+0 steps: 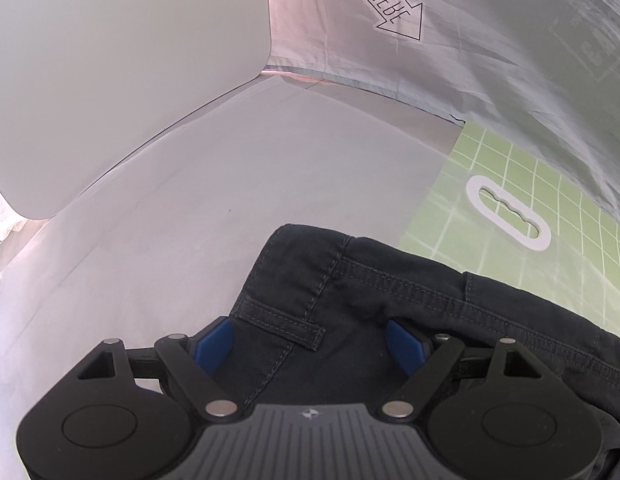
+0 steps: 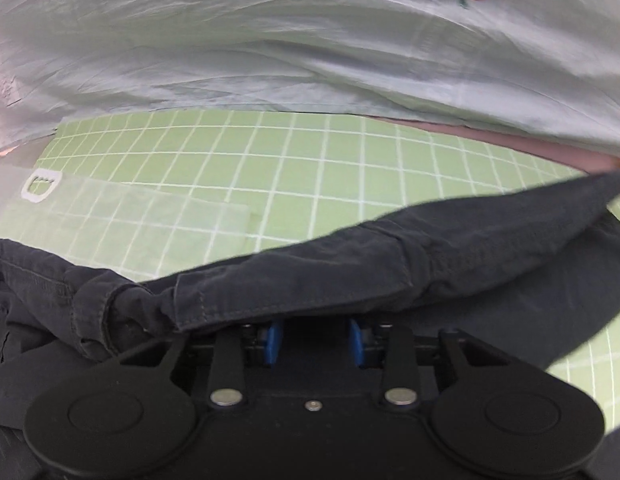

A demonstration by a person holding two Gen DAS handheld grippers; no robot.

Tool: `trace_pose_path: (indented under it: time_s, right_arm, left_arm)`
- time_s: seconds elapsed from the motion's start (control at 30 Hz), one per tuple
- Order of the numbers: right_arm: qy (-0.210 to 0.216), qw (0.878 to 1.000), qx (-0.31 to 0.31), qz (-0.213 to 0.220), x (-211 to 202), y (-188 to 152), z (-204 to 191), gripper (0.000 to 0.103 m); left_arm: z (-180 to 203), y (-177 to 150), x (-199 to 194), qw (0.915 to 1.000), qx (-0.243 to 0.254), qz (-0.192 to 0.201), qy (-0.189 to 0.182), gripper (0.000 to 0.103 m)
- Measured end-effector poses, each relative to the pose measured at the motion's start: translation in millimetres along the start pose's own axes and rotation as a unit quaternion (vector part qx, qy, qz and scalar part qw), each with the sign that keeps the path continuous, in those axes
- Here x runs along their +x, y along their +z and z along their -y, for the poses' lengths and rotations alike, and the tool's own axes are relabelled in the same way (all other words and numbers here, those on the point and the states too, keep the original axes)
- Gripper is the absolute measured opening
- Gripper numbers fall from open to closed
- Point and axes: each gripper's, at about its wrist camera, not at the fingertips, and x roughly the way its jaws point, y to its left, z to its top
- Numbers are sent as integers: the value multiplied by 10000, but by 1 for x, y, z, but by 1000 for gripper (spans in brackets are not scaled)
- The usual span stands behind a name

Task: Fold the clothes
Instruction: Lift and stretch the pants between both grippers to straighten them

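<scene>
Your left gripper [image 1: 310, 344] stands wide open over the dark trousers [image 1: 389, 300]. Beyond them, a pale sheet [image 1: 469, 60] reads "LOOK HERE". Whether your right gripper [image 2: 315, 340] grips cloth, I cannot tell.

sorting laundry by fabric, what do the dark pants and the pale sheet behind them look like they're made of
Dark pants: likely cotton twill or light denim, matte, with visible double topstitching and a belt loop.
Pale sheet: thin woven cotton or blend, faint sheen, finely creased, with printed motifs.
</scene>
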Motion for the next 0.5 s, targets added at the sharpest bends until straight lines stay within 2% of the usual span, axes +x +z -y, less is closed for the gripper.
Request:
trace_pose_path:
  time_s: [0.03,0.1,0.17,0.23,0.33,0.4,0.5]
  right_arm:
    - [126,9999,-90,55,4,12,0,31]
    - [296,9978,224,541,8,42,10,28]
    - [193,9940,589,902,10,66,17,34]
    - [-9,9941,472,975,14,79,14,40]
    - [-281,9960,136,833,18,71,9,46]
    - [-245,9976,179,620,19,52,14,49]
    - [-274,9987,338,252,21,21,25,50]
  left_arm:
    - [0,0,1,10000,23,9,16,84]
    - [0,0,2,10000,62,27,49,84]
    - [-3,0,3,9999,54,20,89,84]
    - [-7,1,5,9999,-32,-2,113,85]
    - [-13,2,8,9998,-182,-65,54,87]
    - [-14,2,9,9997,-223,-87,31,87]
    - [-18,2,13,9994,-312,-117,-33,88]
